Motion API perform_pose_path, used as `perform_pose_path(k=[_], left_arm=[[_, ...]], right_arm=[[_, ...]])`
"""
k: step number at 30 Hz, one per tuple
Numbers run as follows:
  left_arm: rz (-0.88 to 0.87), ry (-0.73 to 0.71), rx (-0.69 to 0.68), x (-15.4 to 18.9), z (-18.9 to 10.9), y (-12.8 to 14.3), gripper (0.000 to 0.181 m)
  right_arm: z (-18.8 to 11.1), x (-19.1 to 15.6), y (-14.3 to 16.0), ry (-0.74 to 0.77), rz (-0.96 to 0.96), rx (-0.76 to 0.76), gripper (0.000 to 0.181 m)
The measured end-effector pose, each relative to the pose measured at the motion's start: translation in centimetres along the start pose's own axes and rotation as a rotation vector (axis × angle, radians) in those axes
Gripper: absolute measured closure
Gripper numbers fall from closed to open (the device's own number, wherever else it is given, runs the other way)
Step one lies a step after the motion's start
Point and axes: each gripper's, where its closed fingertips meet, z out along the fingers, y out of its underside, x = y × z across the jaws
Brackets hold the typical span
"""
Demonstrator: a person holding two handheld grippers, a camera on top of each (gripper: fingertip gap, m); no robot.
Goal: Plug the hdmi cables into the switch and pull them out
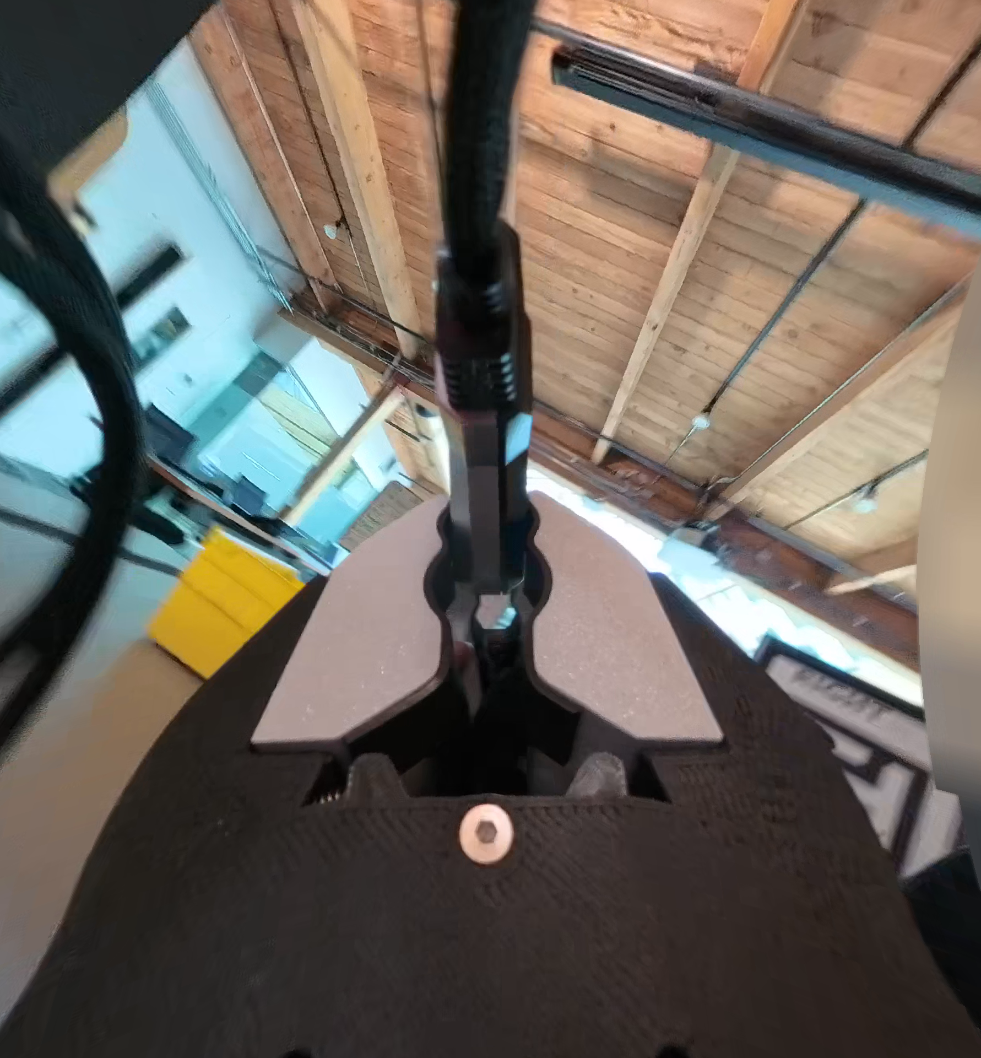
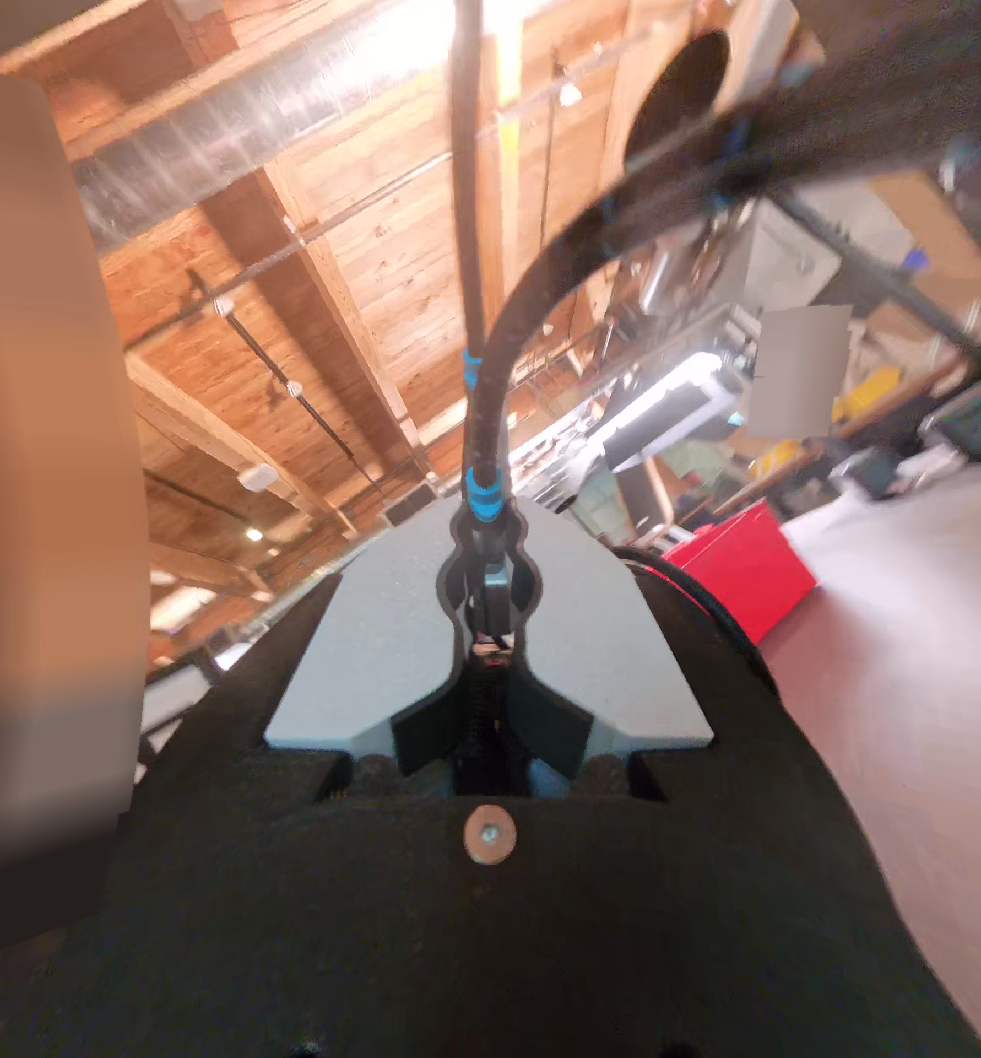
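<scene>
Left gripper: our left gripper point(image 1: 485, 567) pointed up toward the wooden ceiling point(image 1: 677, 286). Its jaws were closed tight on a black plug.

Left plug: the black HDMI plug point(image 1: 479, 366) stood straight up out of the jaws. Its metal tip sat down between the two grey pads point(image 1: 362, 647).

Left cable: the thick black cable point(image 1: 476, 114) ran from the plug up past the top edge. Another black loop point(image 1: 93, 366) curved down the left side, blurry.

Right gripper: our right gripper point(image 2: 488, 564) also pointed up at the ceiling beams point(image 2: 327, 297). Its jaws were closed on a plug with blue rings.

Right plug: the blue-ringed HDMI plug point(image 2: 483, 498) was pinched near the tips of the jaws, standing upright.

Right cable: its braided cable point(image 2: 539, 297) bent up and away to the right. A second thin black cable point(image 2: 468, 200) with a blue ring ran straight up beside it.

Switch: we could not see the switch in either view.

Tabletop: a pale tabletop point(image 2: 905, 630) showed at the right of the right wrist view, with a red box point(image 2: 745, 572) on it.

Other things: a yellow bin point(image 1: 219, 601) sat low on the left in the left wrist view.
</scene>
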Motion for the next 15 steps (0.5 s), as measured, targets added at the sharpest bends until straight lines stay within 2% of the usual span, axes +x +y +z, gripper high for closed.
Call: perform_pose_path(k=[1,8,15], left_arm=[[0.007,0.008,0.007,-0.22,-0.11,-0.25,0.163],[-0.076,0.004,0.027,-0.62,-0.30,-0.15,0.163],[-0.087,-0.023,0.038,-0.61,-0.41,-0.26,0.164]], right_arm=[[0.17,0.24,0.12,0.008,0.047,0.007,0.170],[-0.15,0.51,0.14,0.026,0.013,0.015,0.171],[-0.11,0.48,0.13,0.046,0.015,0.018,0.171]])
